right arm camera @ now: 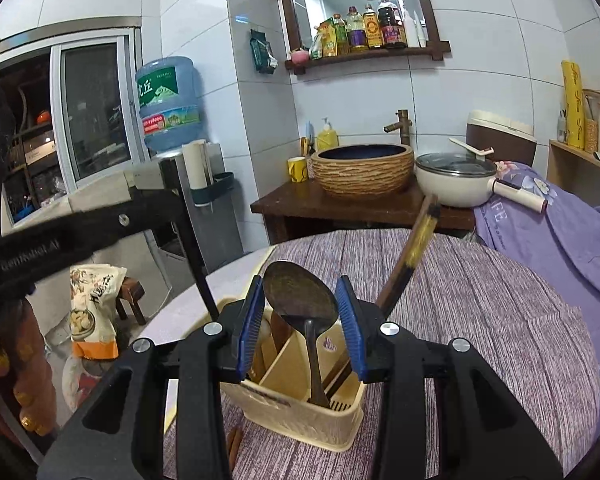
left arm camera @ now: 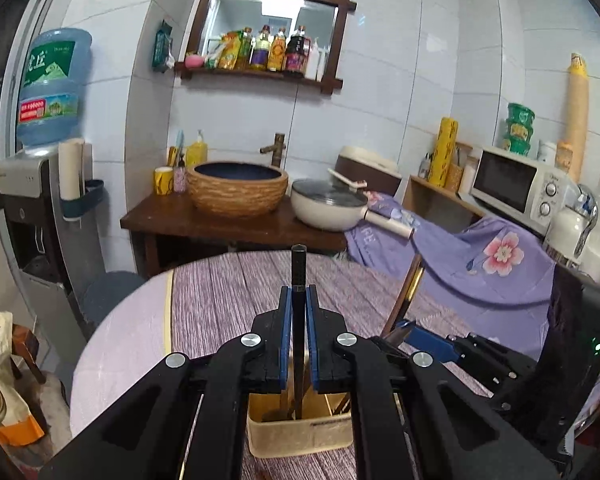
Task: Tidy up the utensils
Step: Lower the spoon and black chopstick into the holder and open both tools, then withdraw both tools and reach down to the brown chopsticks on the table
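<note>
Left wrist view
Left gripper (left arm camera: 299, 312): blue-padded jaws closed tight on a slim black chopstick (left arm camera: 298, 280), which stands upright and runs down into the cream plastic utensil caddy (left arm camera: 300, 432) below.
Caddy: stands on the round table under a purple woven cloth (left arm camera: 228, 292); a dark spoon bowl shows inside it.
Right gripper (left arm camera: 404, 330): seen at the right, by a brown stick with a gold band (left arm camera: 410, 292) that leans up from the caddy; its opening cannot be read from here.

Right wrist view
Right gripper (right arm camera: 300, 324): blue pads spread wide on either side of a dark metal spoon (right arm camera: 300, 300), not touching it, nothing gripped.
Spoon: stands bowl-up, handle down in a right-hand compartment of the cream caddy (right arm camera: 300, 412).
Brown gold-banded stick (right arm camera: 414, 248): leans up and right from the caddy.
Black chopstick (right arm camera: 204, 280): slants into the caddy's left side under the left tool's black arm (right arm camera: 80, 232).
</note>
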`<action>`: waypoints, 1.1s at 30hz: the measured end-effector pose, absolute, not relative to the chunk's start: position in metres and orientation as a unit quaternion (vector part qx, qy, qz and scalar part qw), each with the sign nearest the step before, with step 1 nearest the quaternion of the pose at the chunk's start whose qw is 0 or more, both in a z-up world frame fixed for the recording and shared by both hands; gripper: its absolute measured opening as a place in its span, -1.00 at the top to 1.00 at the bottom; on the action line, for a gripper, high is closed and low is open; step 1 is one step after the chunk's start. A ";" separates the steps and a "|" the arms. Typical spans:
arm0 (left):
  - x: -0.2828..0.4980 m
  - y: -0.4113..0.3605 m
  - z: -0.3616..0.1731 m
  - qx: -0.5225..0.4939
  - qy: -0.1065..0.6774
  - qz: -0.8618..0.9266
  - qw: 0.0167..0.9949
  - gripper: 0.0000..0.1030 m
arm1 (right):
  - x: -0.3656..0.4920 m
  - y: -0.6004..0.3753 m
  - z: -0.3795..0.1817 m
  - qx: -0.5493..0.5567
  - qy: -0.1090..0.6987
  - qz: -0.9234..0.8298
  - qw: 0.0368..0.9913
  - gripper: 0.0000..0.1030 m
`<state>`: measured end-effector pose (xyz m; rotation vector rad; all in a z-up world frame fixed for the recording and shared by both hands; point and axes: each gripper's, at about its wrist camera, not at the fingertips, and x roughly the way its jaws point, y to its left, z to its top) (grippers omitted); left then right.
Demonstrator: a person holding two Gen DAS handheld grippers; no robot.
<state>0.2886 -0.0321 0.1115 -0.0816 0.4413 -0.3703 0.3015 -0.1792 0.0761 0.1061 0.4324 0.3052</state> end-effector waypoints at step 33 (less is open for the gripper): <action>0.229 -0.010 -0.009 -0.022 0.346 -0.119 0.931 -0.06 | 0.247 -0.230 -0.020 0.062 0.339 0.077 0.936 -0.09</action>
